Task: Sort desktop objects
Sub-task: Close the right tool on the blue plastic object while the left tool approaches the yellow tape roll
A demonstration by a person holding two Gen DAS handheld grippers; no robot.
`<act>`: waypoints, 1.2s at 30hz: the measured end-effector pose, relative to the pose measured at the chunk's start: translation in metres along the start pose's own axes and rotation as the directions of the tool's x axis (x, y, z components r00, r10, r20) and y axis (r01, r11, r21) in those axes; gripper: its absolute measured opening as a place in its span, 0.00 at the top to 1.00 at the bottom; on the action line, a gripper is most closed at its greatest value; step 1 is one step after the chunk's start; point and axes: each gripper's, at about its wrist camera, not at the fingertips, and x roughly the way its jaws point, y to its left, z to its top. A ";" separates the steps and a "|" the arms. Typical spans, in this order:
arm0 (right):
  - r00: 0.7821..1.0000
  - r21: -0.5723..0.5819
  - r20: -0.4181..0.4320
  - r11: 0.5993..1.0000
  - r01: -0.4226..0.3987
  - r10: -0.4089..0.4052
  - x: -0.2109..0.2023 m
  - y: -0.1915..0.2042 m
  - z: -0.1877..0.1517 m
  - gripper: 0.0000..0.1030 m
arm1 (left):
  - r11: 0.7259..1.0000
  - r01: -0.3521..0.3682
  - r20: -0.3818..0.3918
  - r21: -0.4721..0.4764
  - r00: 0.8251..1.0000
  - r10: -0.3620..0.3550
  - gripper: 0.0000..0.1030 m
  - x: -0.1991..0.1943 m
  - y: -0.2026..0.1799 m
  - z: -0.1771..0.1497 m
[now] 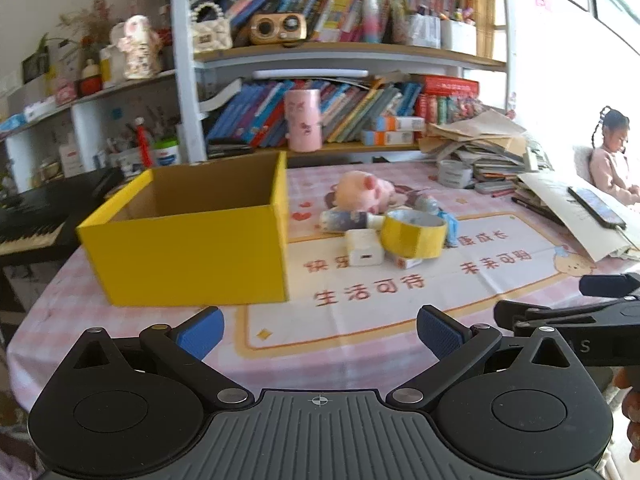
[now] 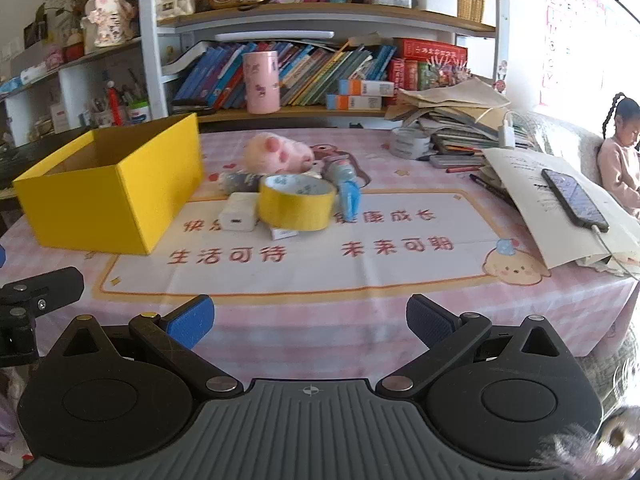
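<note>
Sitting left on the table point(image 2: 400, 304), one yellow box point(image 2: 108, 196) stands open-topped. Right of it cluster one white charger point(image 2: 239, 216), one yellow tape roll point(image 2: 296, 206) and one pink plush point(image 2: 280, 154). Bare cloth fronts the box; left gripper point(image 1: 320, 330) and right gripper point(image 2: 310, 318) hover spread, empty.

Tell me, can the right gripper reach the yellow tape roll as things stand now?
Probably yes. The right gripper is open, and only bare tablecloth lies between it and the yellow tape roll, which rests on top of the pile.
</note>
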 end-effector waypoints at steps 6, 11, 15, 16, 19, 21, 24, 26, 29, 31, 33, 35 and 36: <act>1.000 0.002 -0.025 1.000 0.014 -0.014 0.018 -0.018 0.008 0.00 | 0.999 0.035 -0.016 0.037 0.999 -0.034 0.00 0.019 -0.020 0.008; 0.998 0.005 -0.056 1.000 0.017 -0.017 0.036 -0.032 0.017 0.00 | 0.997 0.056 -0.037 0.052 0.998 -0.055 0.00 0.038 -0.034 0.016; 0.997 -0.001 -0.078 1.000 0.012 -0.012 0.053 -0.043 0.026 0.00 | 0.995 0.077 -0.054 0.064 0.996 -0.074 0.00 0.056 -0.047 0.024; 0.997 -0.003 -0.080 1.000 0.009 -0.010 0.056 -0.045 0.028 0.00 | 0.994 0.081 -0.057 0.067 0.995 -0.077 0.00 0.060 -0.050 0.026; 0.996 -0.007 -0.084 1.000 0.000 -0.001 0.067 -0.054 0.036 0.00 | 0.994 0.092 -0.068 0.065 0.994 -0.087 0.00 0.074 -0.059 0.034; 0.996 -0.009 -0.090 1.000 0.004 -0.005 0.074 -0.062 0.041 0.00 | 0.993 0.097 -0.075 0.059 0.993 -0.093 0.00 0.082 -0.065 0.039; 0.996 0.003 -0.091 1.000 0.002 -0.001 0.083 -0.076 0.049 0.00 | 0.994 0.095 -0.082 0.058 0.993 -0.090 0.00 0.095 -0.077 0.046; 0.996 0.006 -0.090 1.000 -0.001 0.001 0.089 -0.086 0.055 0.00 | 0.994 0.093 -0.081 0.054 0.993 -0.088 0.00 0.102 -0.084 0.051; 0.996 -0.001 -0.090 1.000 -0.008 0.008 0.099 -0.099 0.062 0.00 | 0.996 0.081 -0.082 0.046 0.994 -0.078 0.00 0.113 -0.093 0.059; 0.996 -0.010 -0.092 1.000 -0.010 0.009 0.107 -0.106 0.068 0.00 | 0.997 0.071 -0.085 0.038 0.994 -0.068 0.00 0.120 -0.099 0.063; 0.995 -0.018 -0.095 1.000 -0.012 0.010 0.115 -0.113 0.073 0.00 | 0.998 0.056 -0.093 0.028 0.994 -0.053 0.00 0.127 -0.102 0.066; 0.994 -0.020 -0.103 1.000 -0.023 0.021 0.124 -0.120 0.077 0.00 | 0.999 0.036 -0.098 0.017 0.995 -0.034 0.00 0.134 -0.105 0.069; 0.994 -0.019 -0.108 0.999 -0.030 0.028 0.129 -0.123 0.080 0.00 | 1.000 0.025 -0.099 0.012 0.995 -0.023 0.00 0.137 -0.107 0.072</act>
